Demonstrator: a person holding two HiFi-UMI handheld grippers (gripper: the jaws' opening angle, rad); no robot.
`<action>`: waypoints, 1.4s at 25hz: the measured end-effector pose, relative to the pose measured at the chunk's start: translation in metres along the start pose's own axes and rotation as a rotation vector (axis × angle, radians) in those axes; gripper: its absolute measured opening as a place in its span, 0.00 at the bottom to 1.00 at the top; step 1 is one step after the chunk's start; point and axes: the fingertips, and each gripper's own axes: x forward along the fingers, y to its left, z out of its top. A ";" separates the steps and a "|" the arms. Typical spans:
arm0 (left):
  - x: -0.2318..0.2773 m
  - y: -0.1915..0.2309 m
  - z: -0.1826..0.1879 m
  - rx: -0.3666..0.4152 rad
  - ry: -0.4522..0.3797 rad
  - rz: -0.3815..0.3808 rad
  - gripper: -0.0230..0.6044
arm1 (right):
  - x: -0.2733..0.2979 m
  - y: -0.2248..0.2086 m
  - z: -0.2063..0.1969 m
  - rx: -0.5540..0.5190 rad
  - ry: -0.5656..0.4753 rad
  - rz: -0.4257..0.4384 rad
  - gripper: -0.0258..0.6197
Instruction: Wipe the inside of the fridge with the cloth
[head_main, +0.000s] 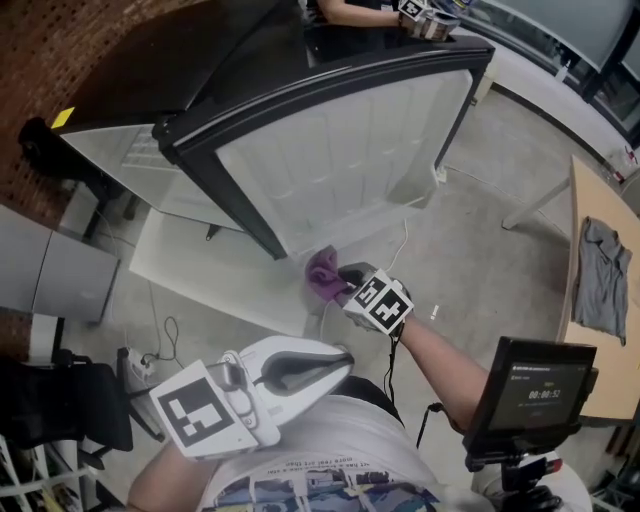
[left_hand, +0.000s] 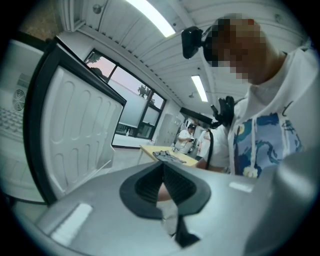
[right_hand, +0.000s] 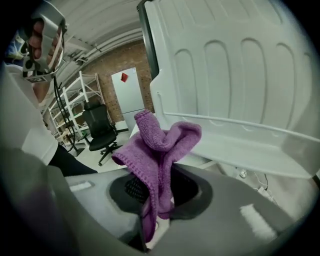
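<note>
The purple cloth (right_hand: 159, 145) is clamped between the closed jaws of the right gripper (right_hand: 156, 197), and its bunched folds stand up above them. It is held just beside the lower edge of the open fridge door (right_hand: 240, 65), facing the white inner liner and shelf rail (right_hand: 235, 122). The left gripper (left_hand: 163, 186) is seen close to the person's shirt (left_hand: 265, 140), with its jaws pressed together and nothing gripped between them.

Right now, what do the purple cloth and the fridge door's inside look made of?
The purple cloth looks like soft microfibre or terry: nubby looped pile, stitched edge. The fridge door liner looks like moulded white plastic, smooth and slightly glossy, with pressed ribs.
</note>
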 end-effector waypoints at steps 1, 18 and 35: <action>-0.003 0.001 0.000 -0.003 -0.004 0.008 0.05 | 0.005 0.004 0.003 -0.004 0.004 0.020 0.16; -0.022 0.016 -0.002 -0.031 -0.018 0.041 0.05 | 0.019 -0.024 0.011 0.154 0.050 0.216 0.16; 0.008 0.020 0.001 -0.031 0.015 -0.003 0.05 | -0.017 -0.076 -0.007 0.329 -0.011 0.217 0.16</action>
